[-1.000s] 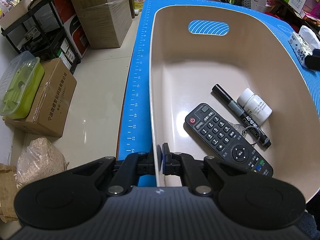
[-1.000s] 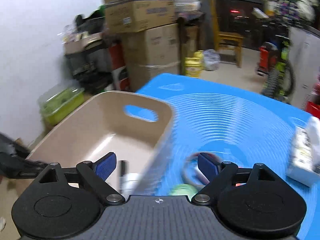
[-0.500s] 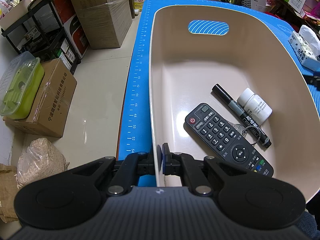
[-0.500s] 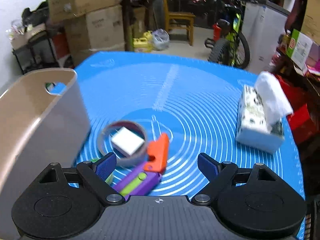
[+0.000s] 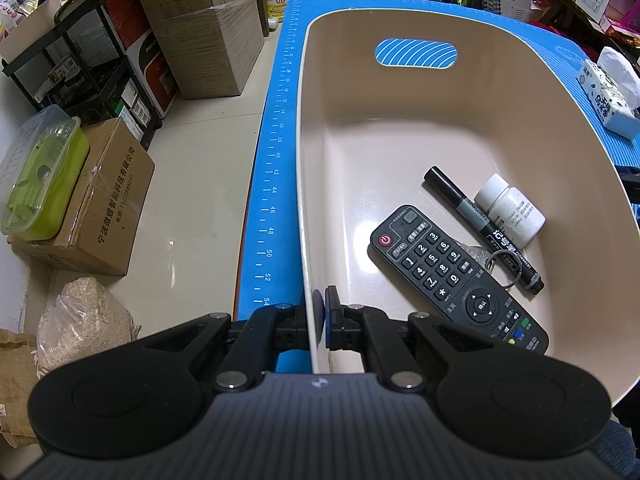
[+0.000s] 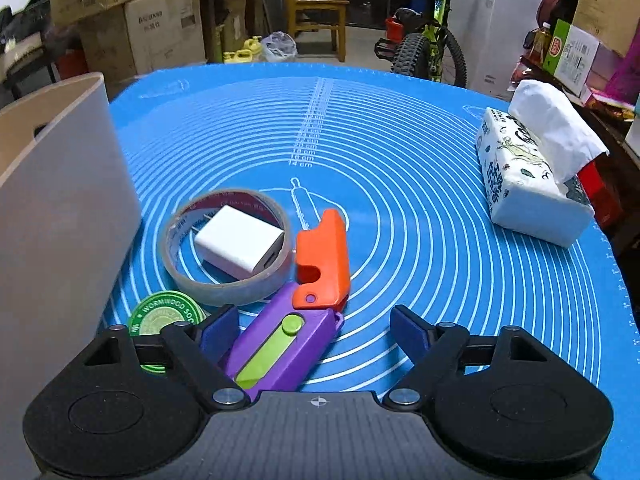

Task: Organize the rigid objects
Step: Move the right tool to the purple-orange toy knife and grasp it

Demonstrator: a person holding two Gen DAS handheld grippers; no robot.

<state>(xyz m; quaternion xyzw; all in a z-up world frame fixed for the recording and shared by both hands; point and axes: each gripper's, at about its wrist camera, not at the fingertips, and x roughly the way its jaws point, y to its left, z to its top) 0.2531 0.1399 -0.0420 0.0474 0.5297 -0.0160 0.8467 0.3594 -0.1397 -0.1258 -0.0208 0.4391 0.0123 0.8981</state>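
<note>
Right gripper [image 6: 314,330] has dropped from over the bin to the mat; jaws open and have just narrowed a little, straddling the purple-and-orange toy knife [image 6: 298,320], pads not yet on it. Just ahead-left of the jaws: tape roll [image 6: 224,280] with a white charger [image 6: 240,244] inside it; a green round tin [image 6: 160,316] sits beside the left finger. Tissue pack [image 6: 528,184] is well off to the right. Left gripper [image 5: 320,316] hasn't moved, clamped on the bin wall [image 5: 306,240], steadying it. Inside the bin ahead of it: remote [image 5: 456,280], marker [image 5: 480,228], white bottle [image 5: 510,210]. Judgement: the toy knife is the next pick, four items left on the mat.
</note>
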